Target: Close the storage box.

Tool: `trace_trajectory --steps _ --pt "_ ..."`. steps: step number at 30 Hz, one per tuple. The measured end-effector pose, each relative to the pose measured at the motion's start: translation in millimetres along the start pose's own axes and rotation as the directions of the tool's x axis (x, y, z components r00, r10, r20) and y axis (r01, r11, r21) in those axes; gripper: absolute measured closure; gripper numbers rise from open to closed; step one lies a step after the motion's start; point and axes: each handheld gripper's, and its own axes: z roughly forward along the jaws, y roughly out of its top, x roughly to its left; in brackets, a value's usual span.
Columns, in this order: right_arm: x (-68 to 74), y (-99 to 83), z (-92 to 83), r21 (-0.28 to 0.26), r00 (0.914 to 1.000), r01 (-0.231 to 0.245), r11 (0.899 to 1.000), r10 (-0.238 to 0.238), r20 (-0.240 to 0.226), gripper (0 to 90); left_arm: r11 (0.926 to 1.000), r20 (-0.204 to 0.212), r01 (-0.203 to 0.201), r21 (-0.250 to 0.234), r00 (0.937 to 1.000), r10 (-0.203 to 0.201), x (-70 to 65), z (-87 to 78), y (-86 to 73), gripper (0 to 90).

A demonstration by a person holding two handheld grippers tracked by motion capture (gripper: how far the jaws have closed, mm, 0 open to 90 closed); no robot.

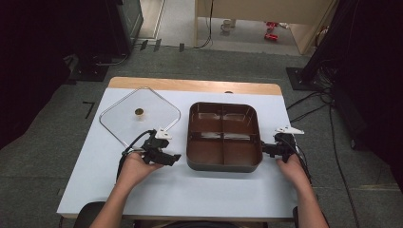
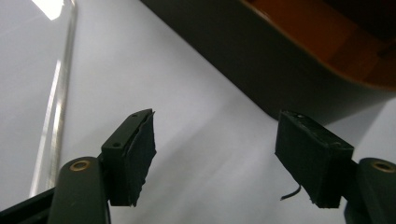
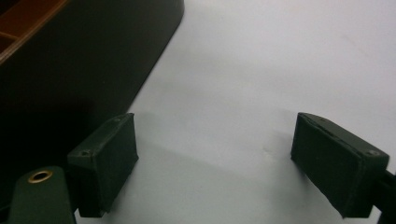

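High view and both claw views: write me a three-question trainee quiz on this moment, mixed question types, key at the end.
1. True or false: the clear lid sits on top of the brown tray.
2. How many compartments does the tray have? A) two B) four C) six
3. Fill in: the left claw and the right claw both have their jaws ____, with bare table between them.

Key
1. False. The lid lies flat on the table, to the left of the tray in the high view and apart from it.
2. B. Two crossing dividers split it into four.
3. Open. Neither claw holds anything; each sits beside a tray wall.
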Motion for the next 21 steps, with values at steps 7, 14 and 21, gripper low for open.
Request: trace_trajectory --steps 7,14,21 --pt "0.0 0.0 0.0 0.0 1.0 -0.001 1.0 0.001 0.0 14.1 0.9999 0.0 -0.009 -0.01 1.0 0.009 12.9 -4.9 17.0 30.5" --pt "0.0 0.0 0.0 0.0 1.0 0.001 1.0 -0.001 0.0 14.1 0.9994 0.005 0.011 -0.034 0.9999 -0.01 25.4 -6.4 28.5 24.6" --pt "-0.1 0.0 0.0 0.0 1.0 0.001 1.0 -0.001 0.0 14.1 0.9986 -0.002 -0.012 -0.052 0.9999 0.012 37.0 -8.8 38.8 25.7"
